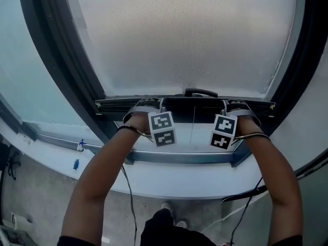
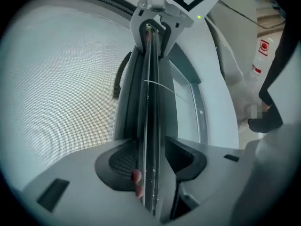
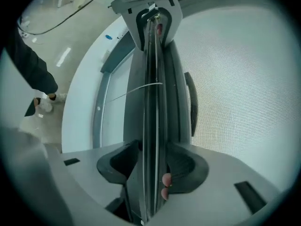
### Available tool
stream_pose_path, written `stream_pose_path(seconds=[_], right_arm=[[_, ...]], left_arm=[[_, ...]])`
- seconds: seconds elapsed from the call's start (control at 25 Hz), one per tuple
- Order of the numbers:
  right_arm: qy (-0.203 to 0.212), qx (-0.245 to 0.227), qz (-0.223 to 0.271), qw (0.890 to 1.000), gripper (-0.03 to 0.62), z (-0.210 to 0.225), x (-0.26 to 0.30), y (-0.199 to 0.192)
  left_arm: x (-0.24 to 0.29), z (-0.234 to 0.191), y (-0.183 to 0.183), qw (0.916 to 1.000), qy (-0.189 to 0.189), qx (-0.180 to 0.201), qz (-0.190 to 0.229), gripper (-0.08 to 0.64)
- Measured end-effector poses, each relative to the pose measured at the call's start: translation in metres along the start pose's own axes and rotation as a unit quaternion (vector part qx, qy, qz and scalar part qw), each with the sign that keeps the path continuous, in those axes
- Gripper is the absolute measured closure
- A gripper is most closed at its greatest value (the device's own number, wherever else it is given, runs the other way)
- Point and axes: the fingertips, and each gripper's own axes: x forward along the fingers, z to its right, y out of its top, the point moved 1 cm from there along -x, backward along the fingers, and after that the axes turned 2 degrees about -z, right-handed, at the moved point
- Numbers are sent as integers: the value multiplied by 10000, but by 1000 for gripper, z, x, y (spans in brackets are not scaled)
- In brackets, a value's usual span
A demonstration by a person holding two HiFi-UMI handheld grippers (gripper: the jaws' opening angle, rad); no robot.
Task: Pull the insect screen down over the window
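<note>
Two grips on bottom bar [image 1: 179,104] of insect screen [image 1: 184,40], now low, just above sill [image 1: 169,181]: left gripper [image 1: 146,106] & right gripper [image 1: 237,106], fingers part-closed, clamping it. Pull both sides evenly, straight down, so bar stays level, doesn't jam.

The screen [image 1: 184,40] is fine woven mesh, matt and pale grey, with light showing through. Its bar [image 1: 179,104] looks like dark metal, smooth with a faint sheen. The frame [image 1: 56,65] is dark and matt. The sill [image 1: 154,183] is white, smooth and slightly glossy. The left gripper [image 2: 149,161] and right gripper [image 3: 153,166] have pale grey matt plastic shells with dark ribbed pads [image 2: 120,160]. The floor [image 1: 46,199] is pale, speckled and matt.
</note>
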Motion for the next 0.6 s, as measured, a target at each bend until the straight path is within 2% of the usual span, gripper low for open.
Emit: stream_pose_path(seconds=[0.08,0.2,0.36,0.6], right_arm=[[-75,10,5,10000,411,6,-3,1],[68,-73,-11,9999,411,4,-6,-2],[532,-71,61,9985,411,-4,-11,-1],[1116,-258,-231,9931,411,-11,-12,-1]], left_arm=[[-5,-5,-1,10000,-57,8,-30,380],[-5,0,2,9999,-159,51,-40,357],[-7,11,0,9989,-471,76,-52,357],[-6,26,-1,9930,-1072,329,-363,316]])
